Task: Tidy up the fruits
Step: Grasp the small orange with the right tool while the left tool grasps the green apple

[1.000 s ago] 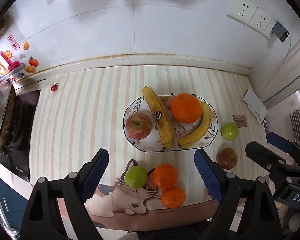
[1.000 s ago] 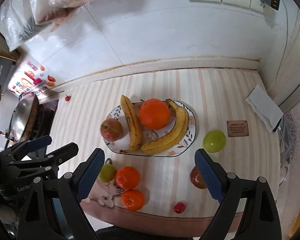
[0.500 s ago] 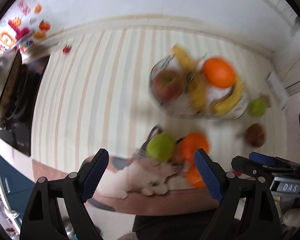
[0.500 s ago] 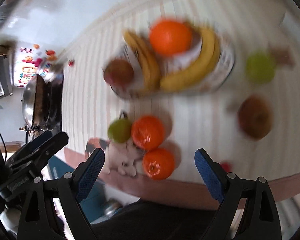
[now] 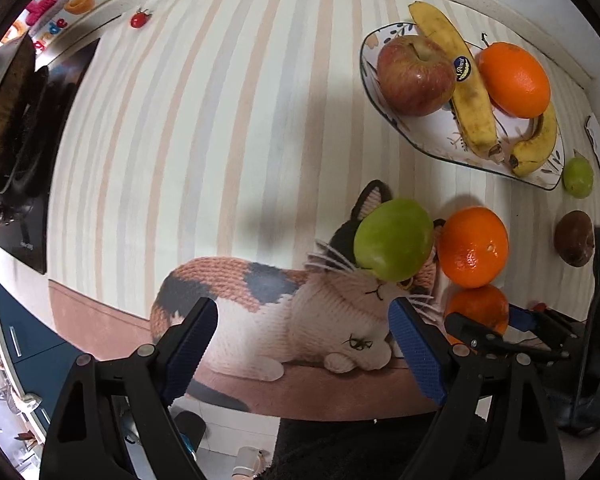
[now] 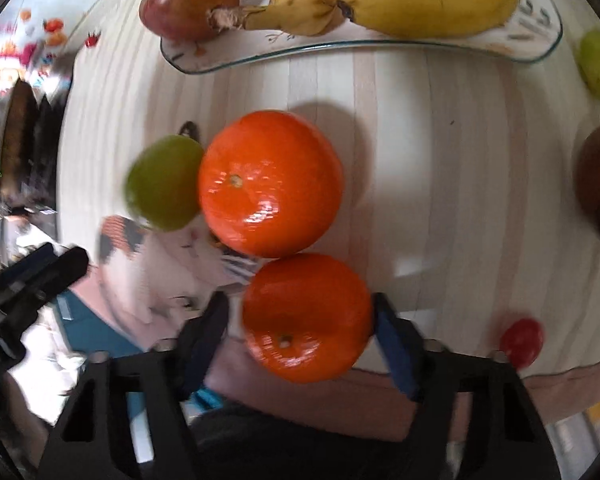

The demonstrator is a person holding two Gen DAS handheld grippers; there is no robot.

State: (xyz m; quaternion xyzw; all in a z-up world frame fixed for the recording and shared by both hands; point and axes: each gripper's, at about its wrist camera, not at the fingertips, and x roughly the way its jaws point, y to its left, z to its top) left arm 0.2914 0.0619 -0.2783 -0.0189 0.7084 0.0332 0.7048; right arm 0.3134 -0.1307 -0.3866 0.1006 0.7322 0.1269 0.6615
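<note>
R gripper (image 6: 300,324) is straddling the near orange (image 6: 306,318) at the counter's front edge; its jaws have just been closing, R pad touching the peel, L pad w/ a slim gap, so not clamped yet. L gripper (image 5: 302,344) is hanging spread wide over the cat print (image 5: 284,320), holding nothing. Plate (image 5: 432,142) is sitting toward the back edge.

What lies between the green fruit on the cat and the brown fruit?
A mandarin, beside the green fruit; then bare mat before the brown fruit. Left wrist view.
</note>
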